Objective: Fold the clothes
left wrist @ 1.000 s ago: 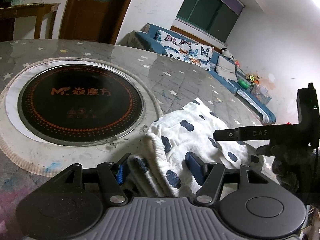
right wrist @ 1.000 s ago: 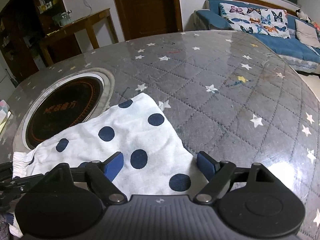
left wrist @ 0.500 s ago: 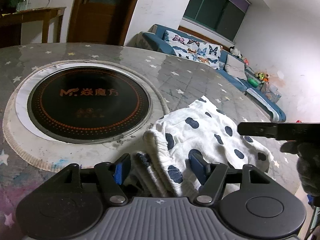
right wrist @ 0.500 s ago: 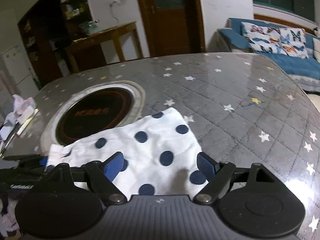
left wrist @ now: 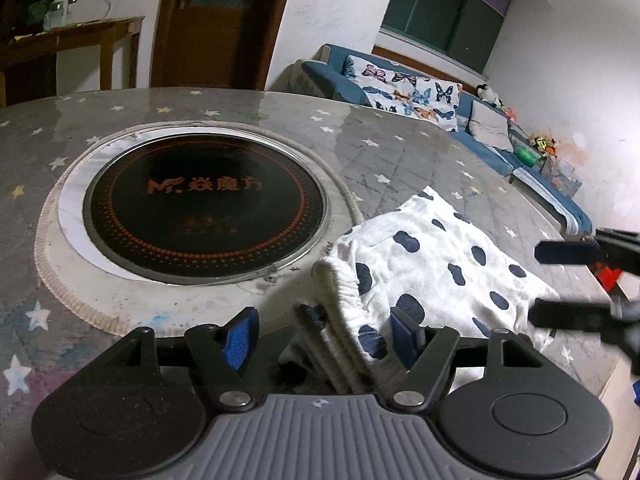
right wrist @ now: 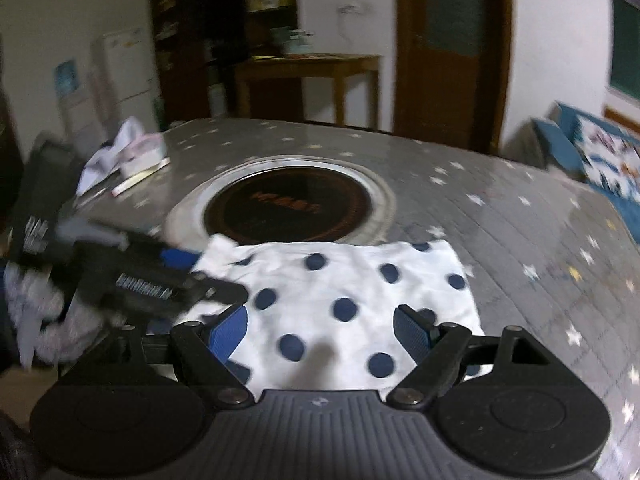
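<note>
**A:** Where did the left hand-held gripper (left wrist: 324, 330) sit, and how were its jaws?

**B:** Its two blue-padded fingers (left wrist: 240, 336) stood apart, low over the near edge of the worktop (left wrist: 400, 152). The gathered, ribbed edge of a folded garment (left wrist: 424, 264) lay between them; whether the pads touched the cloth could not be told.

**A:** And the right hand-held gripper (right wrist: 320, 328)?

**B:** Its jaws were also spread wide, hovering over the near part of the same garment (right wrist: 344, 292), gripping nothing. That view was blurred. From the left camera, the right one's dark fingers (left wrist: 568, 252) reached in from the right edge, beside the cloth's far corner.

**A:** What did the garment look like?

**B:** It was white with dark blue spots, folded into a rough rectangle, lying flat on the worktop near its front edge.

**A:** What lay beyond it?

**B:** Just behind the cloth, a round black cooktop (left wrist: 208, 204) with orange lettering was set into the worktop, ringed in pale metal. The worktop's cover was grey, quilted and scattered with small stars. At its far left lay a small heap of pale items (right wrist: 120, 160), too blurred to name. Farther off stood a blue sofa (left wrist: 440, 116) with butterfly cushions, a wooden side table (right wrist: 308, 68) and a brown door (left wrist: 216, 20).
</note>
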Demonstrator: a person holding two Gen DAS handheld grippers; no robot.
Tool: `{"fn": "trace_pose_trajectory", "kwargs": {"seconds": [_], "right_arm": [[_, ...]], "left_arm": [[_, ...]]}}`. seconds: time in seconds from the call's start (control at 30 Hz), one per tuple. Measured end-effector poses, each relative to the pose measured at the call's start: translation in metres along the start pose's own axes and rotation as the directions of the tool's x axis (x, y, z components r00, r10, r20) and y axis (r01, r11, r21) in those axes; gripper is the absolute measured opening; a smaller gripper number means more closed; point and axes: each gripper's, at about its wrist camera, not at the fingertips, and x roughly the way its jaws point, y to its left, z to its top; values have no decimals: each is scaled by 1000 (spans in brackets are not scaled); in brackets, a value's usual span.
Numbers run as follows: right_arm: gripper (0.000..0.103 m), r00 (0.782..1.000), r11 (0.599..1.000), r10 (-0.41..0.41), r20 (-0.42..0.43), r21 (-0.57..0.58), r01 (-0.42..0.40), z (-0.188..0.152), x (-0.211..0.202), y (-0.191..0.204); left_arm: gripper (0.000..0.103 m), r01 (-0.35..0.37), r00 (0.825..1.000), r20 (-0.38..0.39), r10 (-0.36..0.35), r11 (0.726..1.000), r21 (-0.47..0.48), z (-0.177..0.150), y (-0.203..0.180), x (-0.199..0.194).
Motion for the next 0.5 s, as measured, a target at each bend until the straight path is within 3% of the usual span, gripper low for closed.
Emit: {"fn": "trace_pose_trajectory", "kwargs": {"seconds": [0.17,0.5], "right_arm": [[82,1000,998,20,13,-63,-19,3,6,11],[74,1000,999,22,-15,37,-21,32,75,-36]], "left_arm": [[72,-20,1000,21,21,1000,-10,6,0,-9],[65,-54,999,-2,54,997,-51,8,7,-6]]}}
